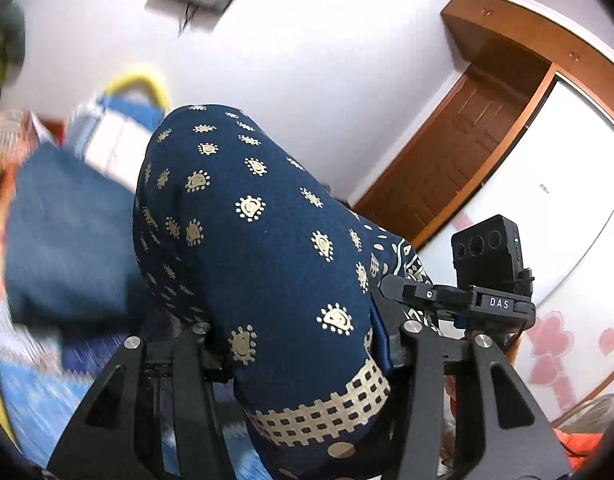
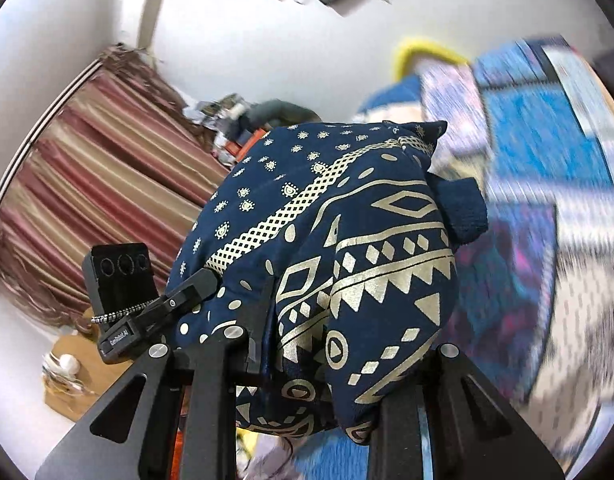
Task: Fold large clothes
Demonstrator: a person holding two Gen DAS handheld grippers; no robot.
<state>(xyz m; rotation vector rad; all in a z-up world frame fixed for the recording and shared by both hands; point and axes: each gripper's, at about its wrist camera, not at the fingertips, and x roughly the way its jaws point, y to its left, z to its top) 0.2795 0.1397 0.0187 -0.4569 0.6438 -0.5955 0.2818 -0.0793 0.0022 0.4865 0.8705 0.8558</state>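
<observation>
Step in hand, as I judge it: garment lifted clear of the surface, carried or flipped mid-fold. Both views are motion-blurred at the edges.

Left gripper (image 1: 307, 364) is clenched on the navy gold-print garment (image 1: 243, 216); cloth bulges up out of the jaws and fills the centre of the left wrist view. The checkered gold border band sits low centre, right at the fingers.

Right gripper (image 2: 331, 368) is also grasping the same garment (image 2: 347, 240), with the zigzag and diamond hem print bunched between its 2 fingers at centre frame. The other gripper shows at lower left of the right view, and at lower right of the left view, just beside the cloth.

Next move likely calls for spreading the 2 grips apart to pull the cloth taut, then laying it flat on the bed.

Surface: blue patterned bedspread (image 2: 547, 140), blurred, right side of frame. Blue pillow (image 1: 67, 232) at left.

Room: white wall, wooden door (image 1: 459, 152) upper right, striped curtain (image 2: 87, 168) left, yellow hoop-like thing (image 1: 139, 84) upper left, unclear what.
</observation>
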